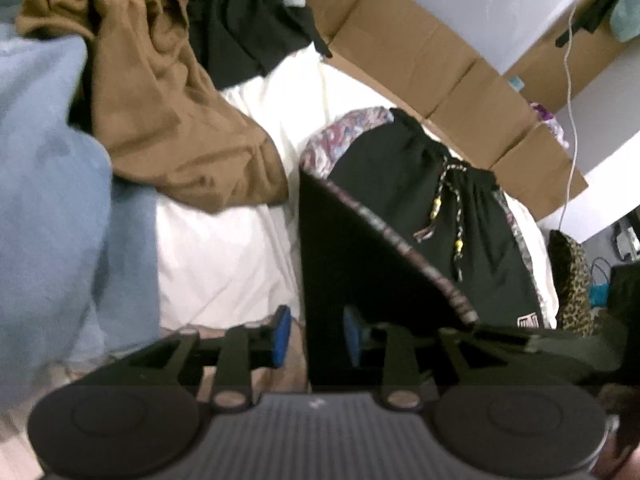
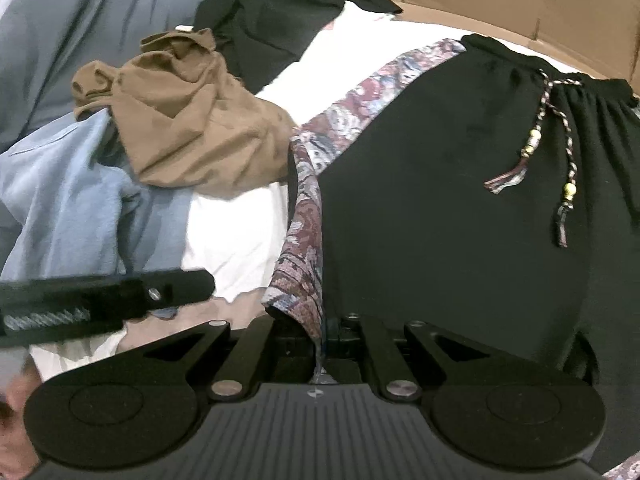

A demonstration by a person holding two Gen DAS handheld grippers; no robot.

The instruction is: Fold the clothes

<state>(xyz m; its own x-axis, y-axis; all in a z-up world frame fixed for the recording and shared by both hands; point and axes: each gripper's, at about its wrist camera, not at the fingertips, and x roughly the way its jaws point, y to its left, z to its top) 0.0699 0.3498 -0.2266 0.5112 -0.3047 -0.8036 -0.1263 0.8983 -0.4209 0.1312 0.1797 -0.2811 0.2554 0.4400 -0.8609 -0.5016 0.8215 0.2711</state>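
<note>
Black shorts (image 2: 440,200): lie on the white sheet (image 1: 224,256), waistband toward the cardboard, drawstring with yellow beads (image 2: 536,140) trailing down the front. Patterned side stripe (image 2: 344,108) in maroon, blue and cream runs along the edge nearest the brown garment. One corner is folded over, showing the stripe's edge as a diagonal line in the left wrist view.

Right gripper (image 2: 320,344): clenched on the patterned edge of the shorts; the cloth runs down between the closed fingers and is pinched there.

Left gripper (image 1: 318,332): jaws parted, blue pads (image 1: 282,330) visible on both sides. The lifted black fold of the shorts stands between the fingers; the left pad stands clear of the cloth, and whether the right pad touches it cannot be told. In the right wrist view, this gripper appears as a black bar at the left edge, over the sheet.

Brown garment (image 1: 168,112): crumpled heap on the sheet, just beside the shorts, resting partly on a light blue garment (image 1: 52,160).

Black garment (image 1: 244,28): bunched beyond the brown one, near the cardboard.

Flattened cardboard (image 1: 432,60): along the far side of the sheet, against a pale wall.

White cable (image 1: 570,80): hangs down past the cardboard.

Leopard-print cushion (image 1: 570,280): at the far edge, beside the shorts.
</note>
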